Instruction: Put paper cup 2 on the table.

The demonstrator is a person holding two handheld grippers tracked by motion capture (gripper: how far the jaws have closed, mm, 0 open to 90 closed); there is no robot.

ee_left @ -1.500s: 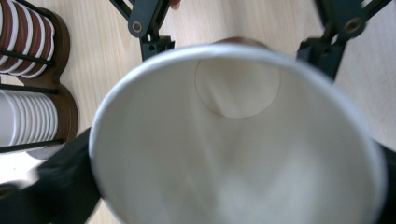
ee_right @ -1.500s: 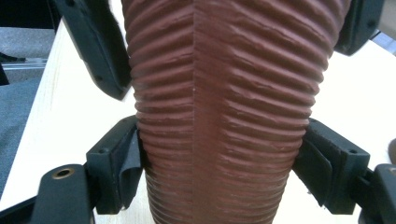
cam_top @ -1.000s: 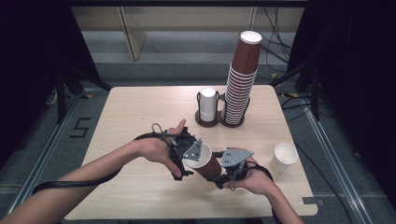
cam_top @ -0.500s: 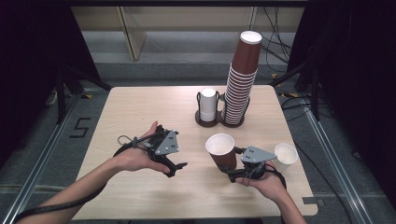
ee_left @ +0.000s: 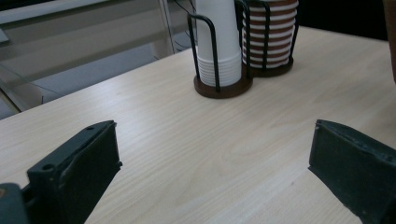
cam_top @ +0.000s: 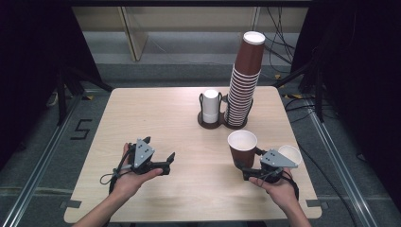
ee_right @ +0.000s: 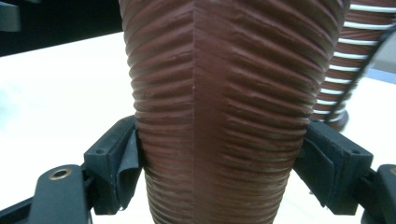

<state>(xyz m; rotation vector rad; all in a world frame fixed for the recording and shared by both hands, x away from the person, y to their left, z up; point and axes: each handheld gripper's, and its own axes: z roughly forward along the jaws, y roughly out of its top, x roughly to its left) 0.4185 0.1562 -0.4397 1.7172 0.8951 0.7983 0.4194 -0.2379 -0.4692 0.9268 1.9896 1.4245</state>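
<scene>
A ribbed brown paper cup (cam_top: 242, 147) with a white inside stands upright between the jaws of my right gripper (cam_top: 244, 166), low over the table's right front. In the right gripper view both pads (ee_right: 122, 161) press on the lower wall of the cup (ee_right: 233, 102). My left gripper (cam_top: 160, 149) hovers low over the table's left front, jaws wide apart with nothing between them. The left gripper view has its jaws spread over bare wood, my left gripper (ee_left: 215, 177) pointing at the cup holders.
A tall stack of brown cups (cam_top: 243, 85) and a short stack of white cups (cam_top: 211, 106) stand in wire holders at the table's back centre. A single white cup (cam_top: 291, 153) sits near the right edge, just behind my right hand. The wooden table (cam_top: 156, 113) lies bare between the hands.
The two grippers were together at the brown cup; my left gripper has pulled away to the left and sunk, empty. My right gripper has carried the cup to the right.
</scene>
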